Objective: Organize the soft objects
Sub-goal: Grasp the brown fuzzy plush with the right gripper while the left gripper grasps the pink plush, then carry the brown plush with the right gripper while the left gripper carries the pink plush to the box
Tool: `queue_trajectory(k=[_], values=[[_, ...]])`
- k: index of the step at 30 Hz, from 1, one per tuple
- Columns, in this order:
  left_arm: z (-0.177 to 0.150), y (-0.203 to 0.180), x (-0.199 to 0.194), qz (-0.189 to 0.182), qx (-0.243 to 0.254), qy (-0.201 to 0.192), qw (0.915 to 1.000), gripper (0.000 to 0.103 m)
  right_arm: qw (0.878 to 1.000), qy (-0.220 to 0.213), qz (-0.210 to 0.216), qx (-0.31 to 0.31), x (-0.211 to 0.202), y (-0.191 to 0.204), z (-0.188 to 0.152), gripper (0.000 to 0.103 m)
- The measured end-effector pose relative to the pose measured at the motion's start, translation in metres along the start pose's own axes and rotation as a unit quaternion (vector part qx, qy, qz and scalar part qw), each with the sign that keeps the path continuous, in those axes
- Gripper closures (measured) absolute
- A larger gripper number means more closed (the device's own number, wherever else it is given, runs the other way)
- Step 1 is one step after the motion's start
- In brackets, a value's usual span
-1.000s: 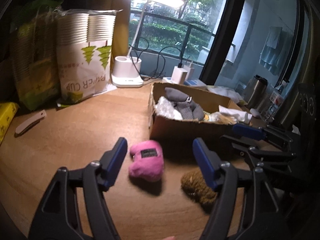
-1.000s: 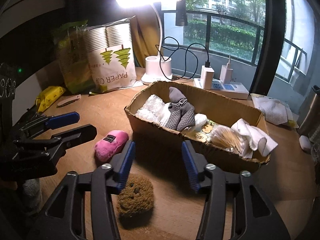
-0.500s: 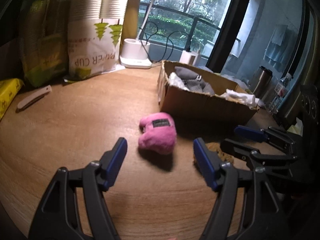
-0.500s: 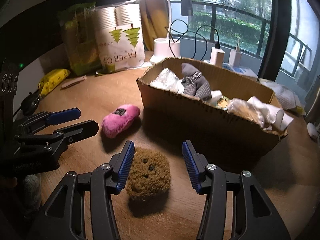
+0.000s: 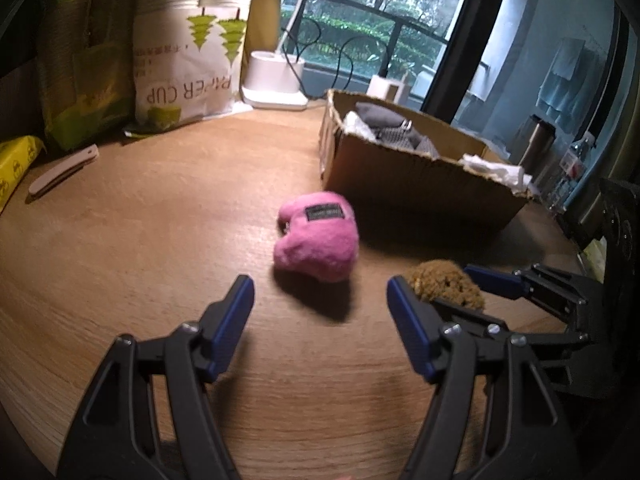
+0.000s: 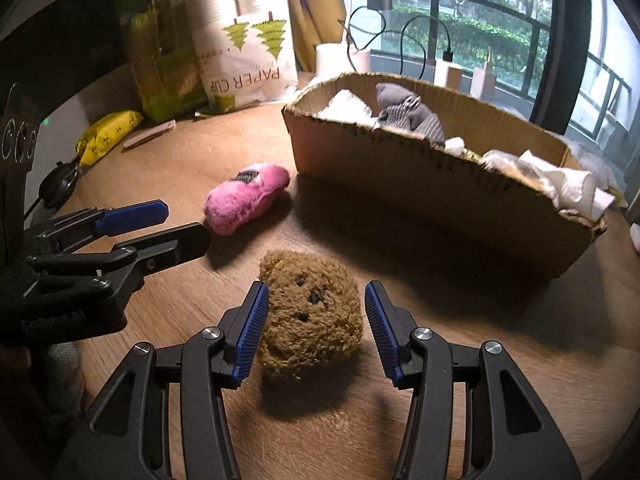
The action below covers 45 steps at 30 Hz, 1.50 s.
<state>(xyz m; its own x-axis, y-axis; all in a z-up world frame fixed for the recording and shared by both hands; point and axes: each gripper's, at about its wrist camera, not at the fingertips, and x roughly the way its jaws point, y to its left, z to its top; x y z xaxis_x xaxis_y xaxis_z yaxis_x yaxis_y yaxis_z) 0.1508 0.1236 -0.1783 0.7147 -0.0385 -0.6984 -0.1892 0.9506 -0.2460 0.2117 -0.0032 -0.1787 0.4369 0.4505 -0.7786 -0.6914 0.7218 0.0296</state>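
A pink plush toy (image 5: pixel 318 240) lies on the wooden table in front of the cardboard box (image 5: pixel 416 184); it also shows in the right wrist view (image 6: pixel 246 198). My left gripper (image 5: pixel 320 300) is open and empty, just short of the pink toy. A brown plush bear face (image 6: pixel 310 316) lies on the table between the open jaws of my right gripper (image 6: pixel 312 322), the left pad close to it or touching. The bear also shows in the left wrist view (image 5: pixel 446 282). The box (image 6: pixel 432 192) holds grey and white soft items.
A paper cup bag (image 5: pixel 186 56) and a green bag (image 5: pixel 86 68) stand at the back left. A yellow packet (image 6: pixel 110 134), a white flat tool (image 5: pixel 64 170), a lamp base (image 5: pixel 274 84) and chargers (image 6: pixel 448 72) sit along the back. The left gripper shows in the right wrist view (image 6: pixel 160 226).
Both grippers have moved lower and forward. The bear now sits between the right jaws, and the pink toy is nearer the left gripper.
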Motion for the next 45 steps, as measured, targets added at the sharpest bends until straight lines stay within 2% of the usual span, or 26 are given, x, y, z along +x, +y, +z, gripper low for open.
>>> queue_trajectory(k=[5,15,25,32,35,37,40,45], values=[[0.001,-0.001,0.002,0.005,0.003,0.002,1.0,0.033,1.0,0.013,0.015,0.011,0.009,-0.006,-0.003,0.05],[0.018,-0.011,0.009,0.008,0.009,-0.006,0.9999,0.033,0.999,0.0,0.015,0.029,0.008,-0.027,0.001,0.057],[0.034,-0.015,0.037,0.028,0.002,0.014,0.9995,0.033,0.998,-0.014,0.019,0.052,0.006,-0.054,0.008,0.057],[0.036,-0.018,0.056,0.039,0.008,0.039,0.9984,0.033,0.998,-0.015,0.022,0.064,0.01,-0.063,0.009,0.057],[0.036,-0.02,0.057,0.038,0.011,0.038,0.9985,0.033,0.997,-0.017,0.022,0.067,0.008,-0.066,0.007,0.057],[0.036,-0.021,0.057,0.039,0.015,0.039,0.9984,0.034,0.997,-0.02,0.021,0.071,0.007,-0.068,0.007,0.057],[0.036,-0.022,0.056,0.034,0.018,0.04,0.9985,0.048,0.997,-0.026,0.018,0.075,0.003,-0.069,0.007,0.057],[0.033,-0.028,0.045,0.017,0.028,0.03,0.999,0.054,0.997,-0.031,0.015,0.072,-0.001,-0.067,0.007,0.057]])
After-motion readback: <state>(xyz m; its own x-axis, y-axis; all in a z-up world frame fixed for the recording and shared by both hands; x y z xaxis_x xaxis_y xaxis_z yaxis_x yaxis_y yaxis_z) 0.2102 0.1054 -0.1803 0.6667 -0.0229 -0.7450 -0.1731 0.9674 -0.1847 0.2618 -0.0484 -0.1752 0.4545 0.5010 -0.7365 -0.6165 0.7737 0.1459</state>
